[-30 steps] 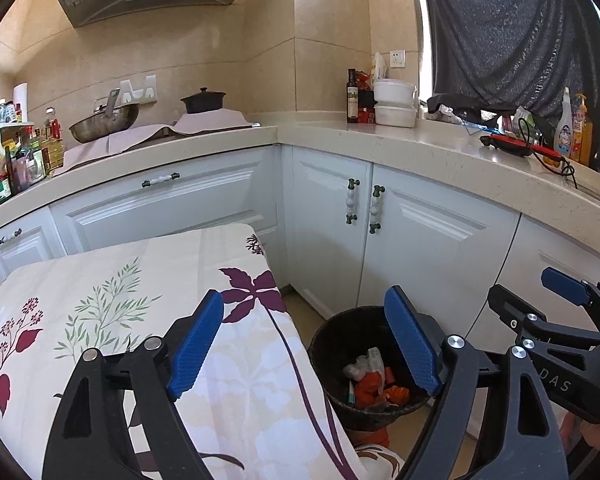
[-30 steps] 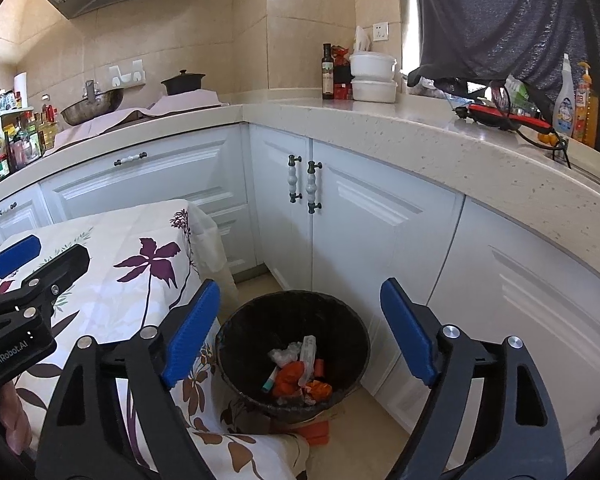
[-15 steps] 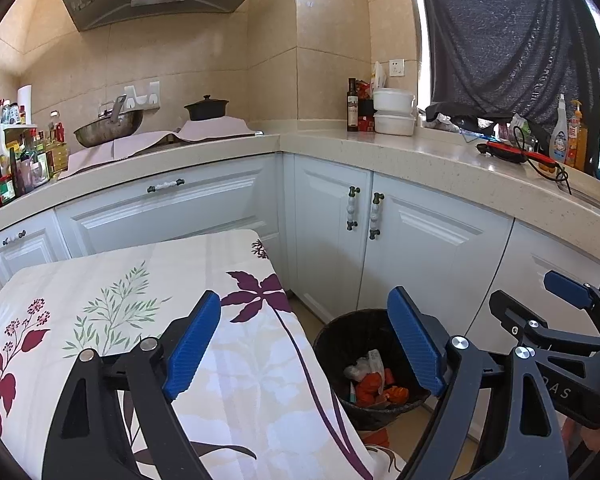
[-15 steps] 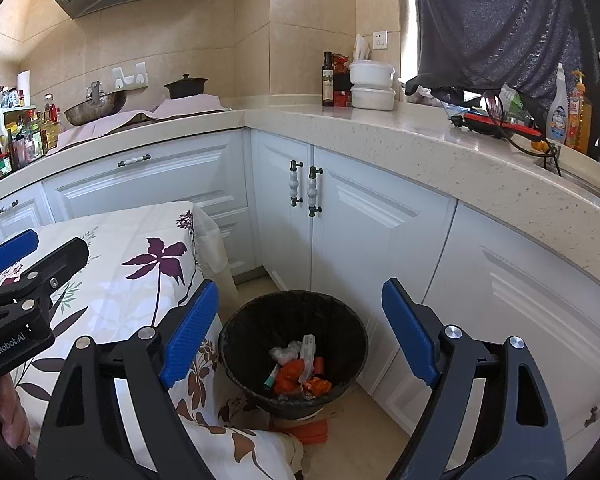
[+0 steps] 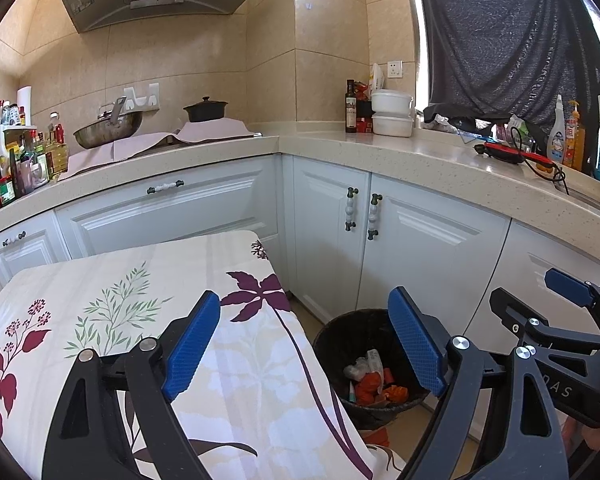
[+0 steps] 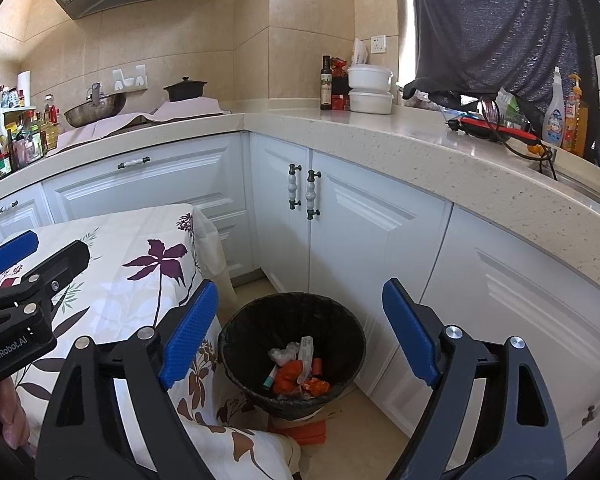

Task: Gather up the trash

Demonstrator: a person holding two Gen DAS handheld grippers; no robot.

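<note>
A black trash bin stands on the floor in front of the white corner cabinets; it also shows in the left wrist view. Inside lie orange scraps, a white wrapper and clear plastic. My left gripper is open and empty, above the table's right edge. My right gripper is open and empty, held above and in front of the bin. The right gripper shows at the right of the left wrist view. The left gripper shows at the left of the right wrist view.
A table with a floral cloth stands left of the bin. An orange flat object lies on the floor under the bin's front. White cabinets and a beige counter with bottles, bowls and a red tool run behind.
Both grippers have risen and drawn back a little, so the bin sits lower and smaller in both views. Both stay open and empty.
</note>
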